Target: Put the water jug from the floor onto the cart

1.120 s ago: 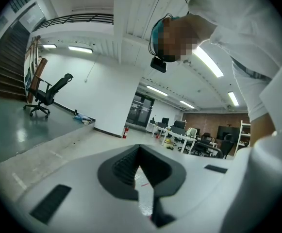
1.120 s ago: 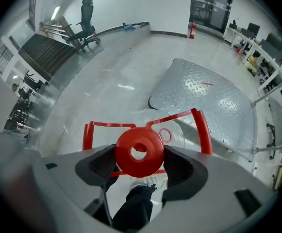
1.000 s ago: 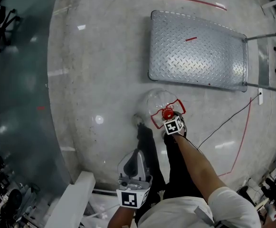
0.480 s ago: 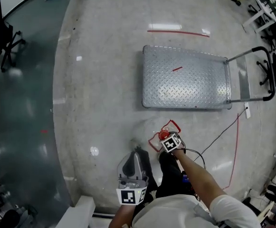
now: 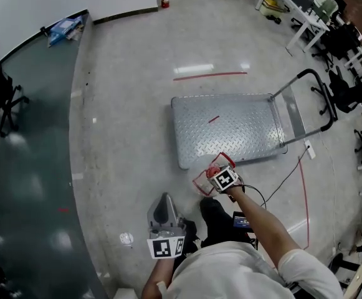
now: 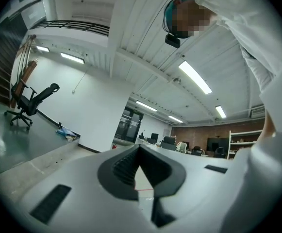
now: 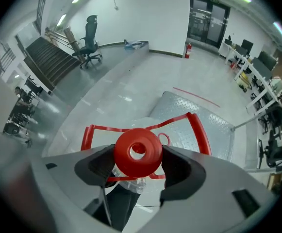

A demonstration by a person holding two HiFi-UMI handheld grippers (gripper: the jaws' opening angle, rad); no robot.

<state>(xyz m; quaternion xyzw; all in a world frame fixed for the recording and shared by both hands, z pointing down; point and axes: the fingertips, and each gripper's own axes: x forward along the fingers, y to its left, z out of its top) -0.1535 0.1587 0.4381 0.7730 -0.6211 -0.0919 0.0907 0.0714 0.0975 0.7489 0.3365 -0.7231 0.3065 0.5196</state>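
Mid-carry: right hand-held gripper (image 7: 137,171) clamps clear red-capped water jug (image 7: 137,152), left hand-held gripper (image 6: 140,178) closed together, empty — next, lower onto silver tread-plate cart (image 5: 230,129)

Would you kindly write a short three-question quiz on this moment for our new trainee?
1. True or false: the left hand-held gripper holds the water jug.
2. The right hand-held gripper is closed on the jug's: A) base, B) red cap, C) side wall.
3. Fill in: in the head view, the push handle of the cart is at its ____ end.
Key: 1 false; 2 B; 3 right.
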